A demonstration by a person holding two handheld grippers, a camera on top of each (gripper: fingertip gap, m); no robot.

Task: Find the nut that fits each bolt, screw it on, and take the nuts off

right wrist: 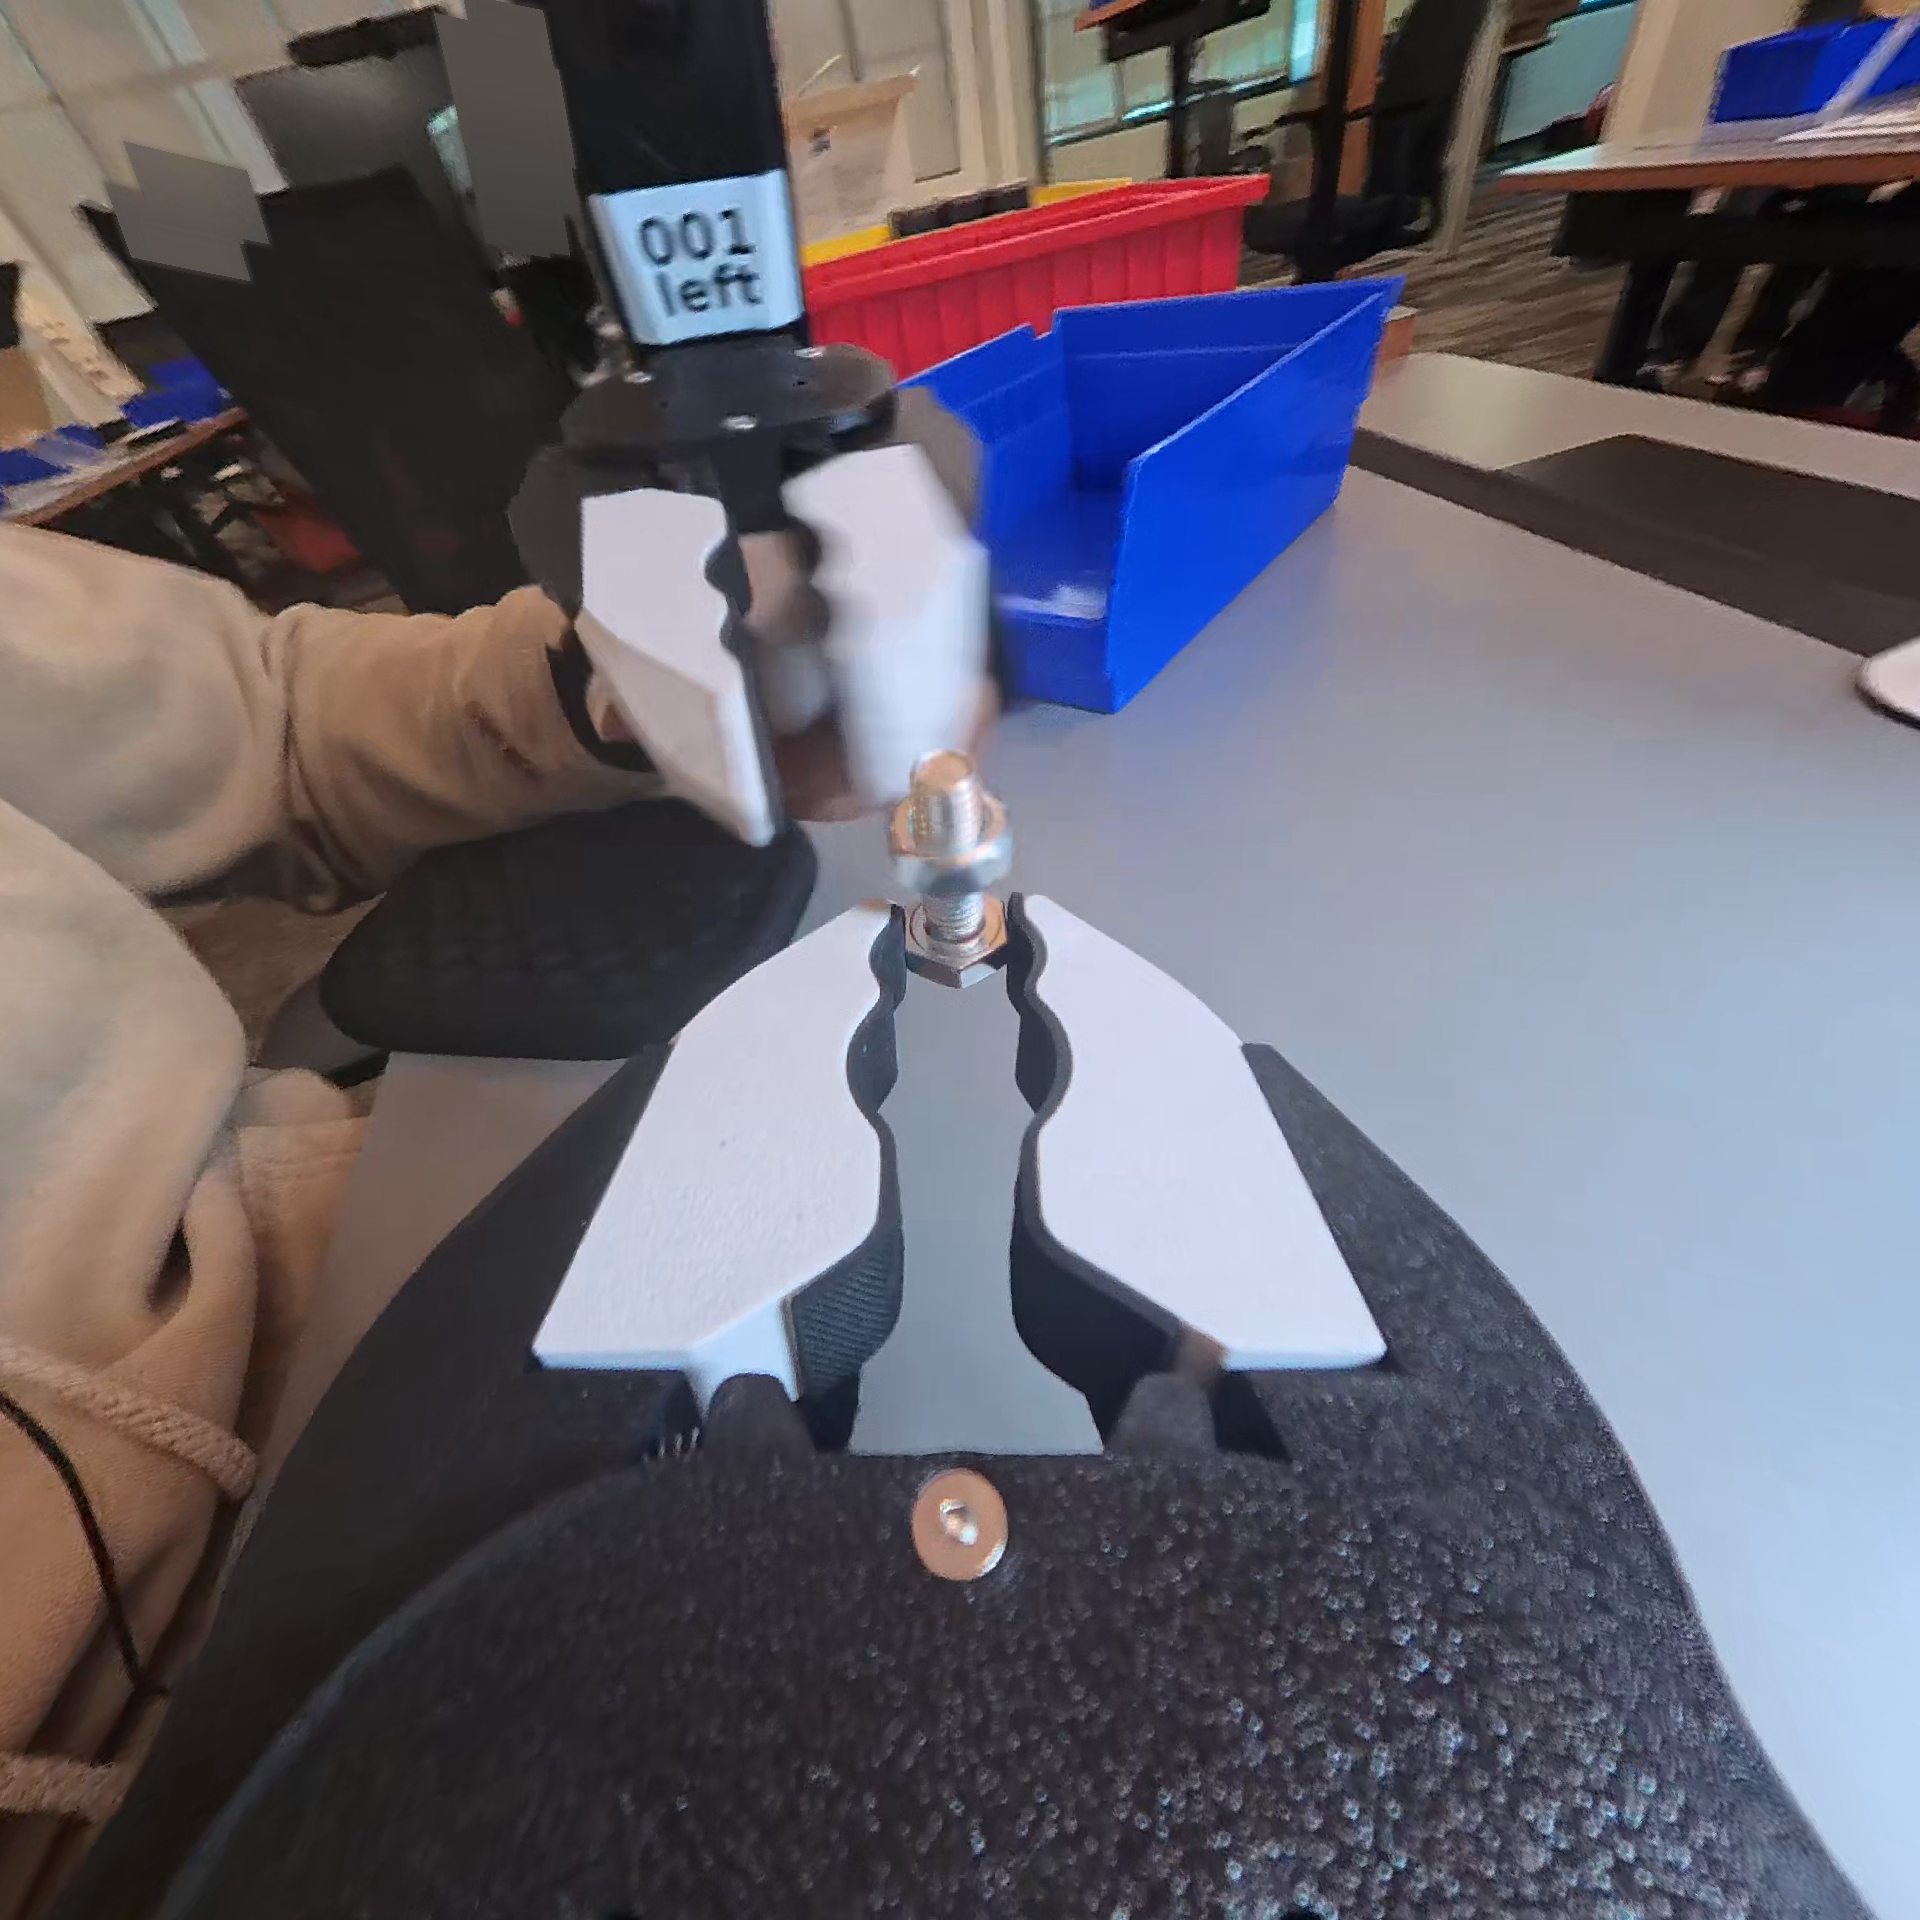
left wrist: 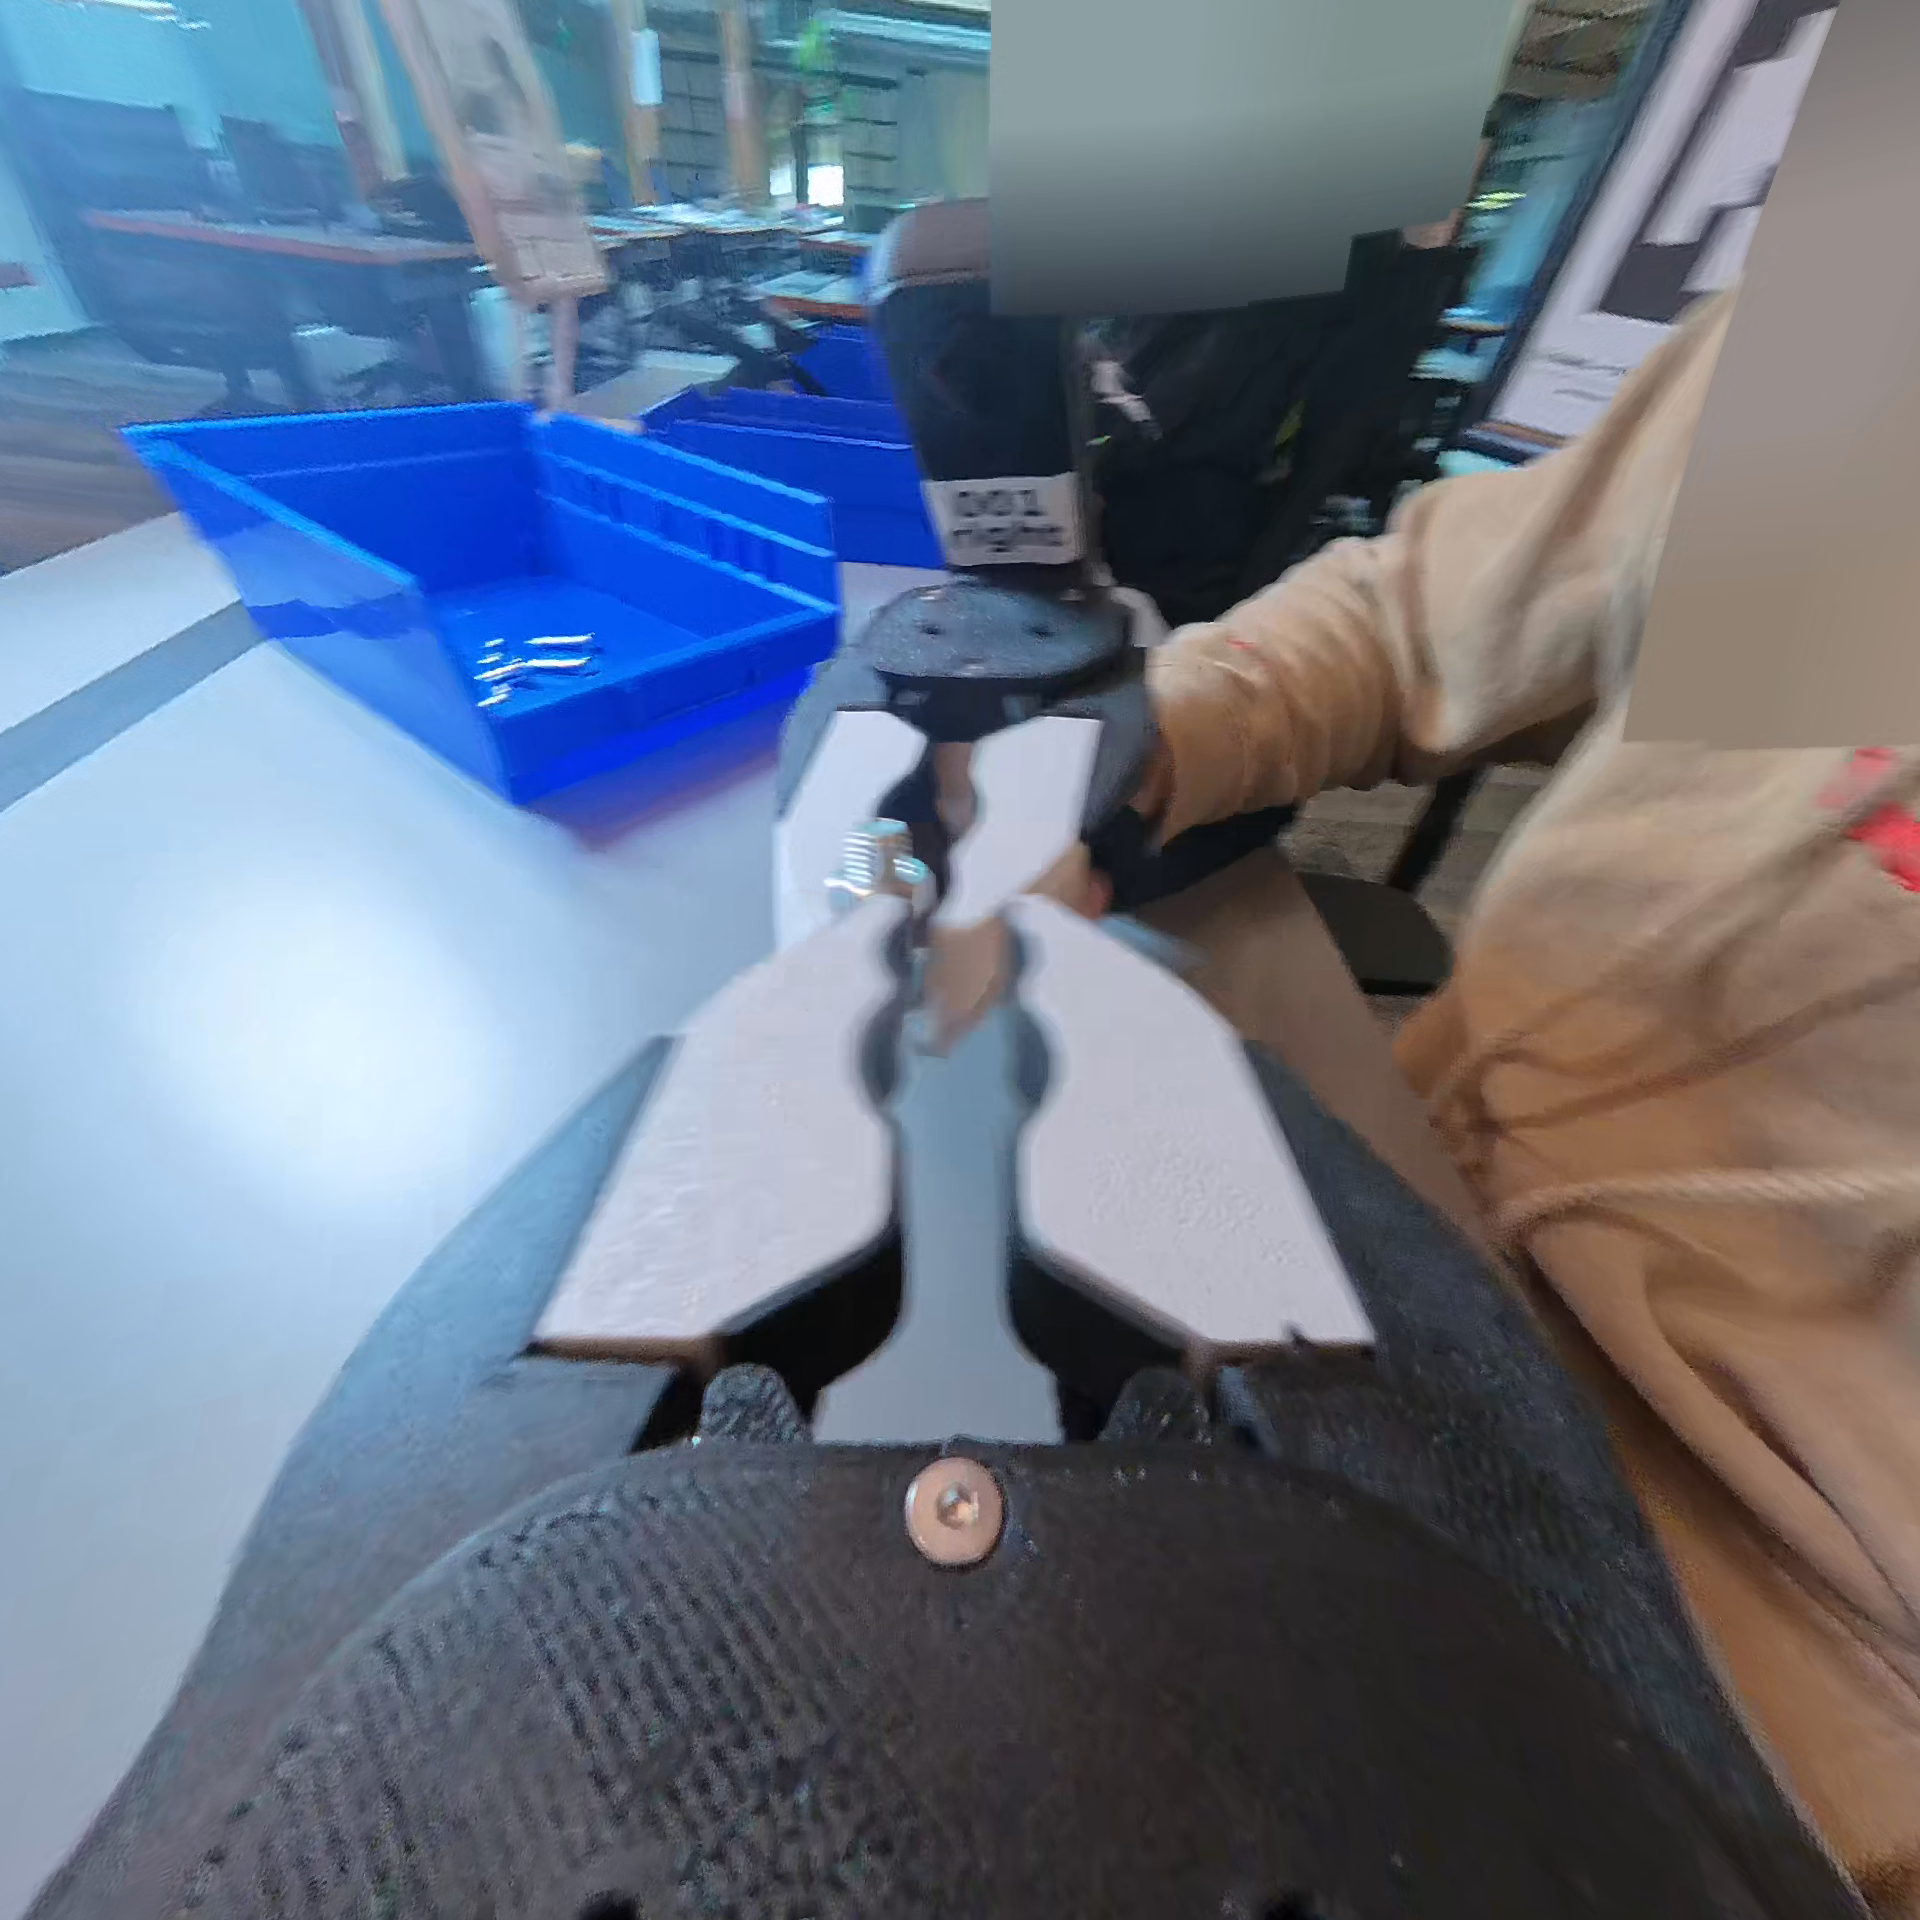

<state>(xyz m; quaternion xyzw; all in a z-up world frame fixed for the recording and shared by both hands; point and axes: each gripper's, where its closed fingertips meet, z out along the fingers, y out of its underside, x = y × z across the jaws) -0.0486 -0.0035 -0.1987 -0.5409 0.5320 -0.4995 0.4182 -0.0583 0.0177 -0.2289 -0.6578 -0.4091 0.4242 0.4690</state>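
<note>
A silver bolt (right wrist: 948, 894) stands upright with its hex head clamped between my right gripper's (right wrist: 954, 951) fingertips. A silver nut (right wrist: 951, 836) sits partway down its thread, below the bare tip. My left gripper (right wrist: 826, 790) is blurred and hangs just left of the bolt's tip, its jaws a little apart with nothing between them. In the left wrist view my left gripper (left wrist: 958, 914) has a narrow gap at its tips. The bolt (left wrist: 878, 862) and my right gripper (left wrist: 925, 883) are right in front of it, the bolt slightly to the left.
A blue bin (left wrist: 343, 582) holding several small metal parts (left wrist: 535, 660) stands on the grey table (left wrist: 312, 987), with another blue bin (left wrist: 790, 436) behind it. The right wrist view shows a blue bin (right wrist: 1236, 488) and a red bin (right wrist: 1039, 249). Beige sleeves (left wrist: 1455, 644) hold both grippers. Only a small space, under 4 cm, lies between the two pairs of fingers.
</note>
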